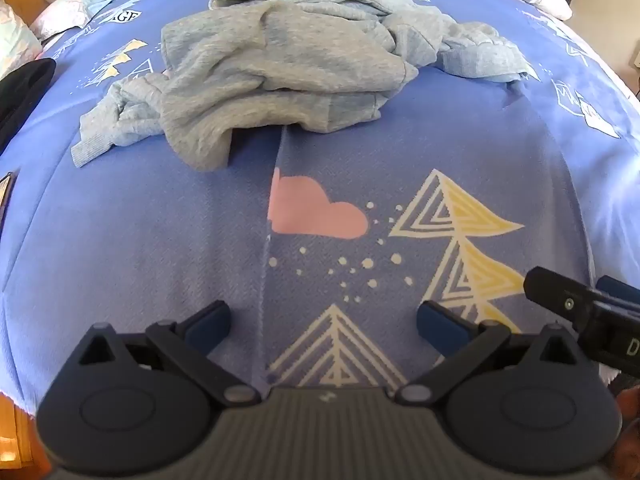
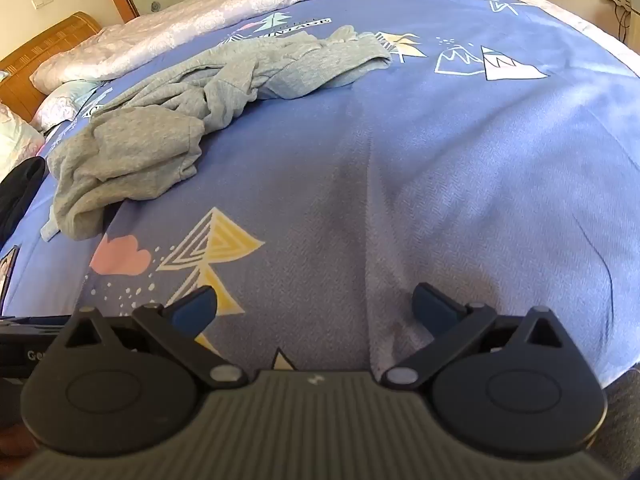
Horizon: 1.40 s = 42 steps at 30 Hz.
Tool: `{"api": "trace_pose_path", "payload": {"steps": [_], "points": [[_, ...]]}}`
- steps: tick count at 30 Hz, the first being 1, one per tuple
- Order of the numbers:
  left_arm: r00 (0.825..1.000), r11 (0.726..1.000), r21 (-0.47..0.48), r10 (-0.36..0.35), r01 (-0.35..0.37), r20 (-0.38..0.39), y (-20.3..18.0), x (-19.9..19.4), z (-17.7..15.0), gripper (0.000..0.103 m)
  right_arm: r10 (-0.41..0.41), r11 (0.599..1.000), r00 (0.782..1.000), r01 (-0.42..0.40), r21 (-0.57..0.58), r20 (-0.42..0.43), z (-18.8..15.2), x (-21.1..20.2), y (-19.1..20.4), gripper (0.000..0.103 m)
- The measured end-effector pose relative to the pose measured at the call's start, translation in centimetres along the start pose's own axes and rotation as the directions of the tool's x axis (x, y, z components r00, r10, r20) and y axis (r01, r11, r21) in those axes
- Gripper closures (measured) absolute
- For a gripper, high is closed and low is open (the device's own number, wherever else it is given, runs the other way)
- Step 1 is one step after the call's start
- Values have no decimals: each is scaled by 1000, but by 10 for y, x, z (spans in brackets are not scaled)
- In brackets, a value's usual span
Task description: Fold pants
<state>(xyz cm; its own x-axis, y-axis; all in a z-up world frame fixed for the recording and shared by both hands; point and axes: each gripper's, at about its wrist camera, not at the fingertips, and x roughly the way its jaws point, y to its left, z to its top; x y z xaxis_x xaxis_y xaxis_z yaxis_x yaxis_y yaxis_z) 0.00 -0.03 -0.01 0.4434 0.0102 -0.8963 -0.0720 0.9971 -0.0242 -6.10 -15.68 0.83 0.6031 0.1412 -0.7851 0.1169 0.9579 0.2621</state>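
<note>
Pants crumpled, unfolded, far side of bedspread. Left gripper and right gripper: jaws spread wide, empty.

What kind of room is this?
Most likely a bedroom. There is a big bed with a blue patterned bedspread, a wooden headboard with pillows beside it, and crumpled grey pants lying on top.

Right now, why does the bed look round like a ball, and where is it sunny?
Left wrist view: the fisheye lens bulges the blue bedspread into a dome, and the grey pants look sharp. Right wrist view: same bulge, with sunlight whitening the bedspread's right side and a dim shadow running down the middle, above the open right claw.
</note>
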Motion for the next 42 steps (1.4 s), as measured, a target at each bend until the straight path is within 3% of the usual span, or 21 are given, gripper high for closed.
{"api": "trace_pose_path", "payload": {"steps": [26, 42], "points": [[1000, 1000, 1, 13, -13, 12, -3, -5, -3, 0, -17, 1000, 1000, 17, -8, 5, 0, 1, 1, 0], [984, 992, -83, 103, -92, 143, 25, -28, 1, 0, -50, 997, 998, 52, -54, 33, 3, -6, 17, 0]]}}
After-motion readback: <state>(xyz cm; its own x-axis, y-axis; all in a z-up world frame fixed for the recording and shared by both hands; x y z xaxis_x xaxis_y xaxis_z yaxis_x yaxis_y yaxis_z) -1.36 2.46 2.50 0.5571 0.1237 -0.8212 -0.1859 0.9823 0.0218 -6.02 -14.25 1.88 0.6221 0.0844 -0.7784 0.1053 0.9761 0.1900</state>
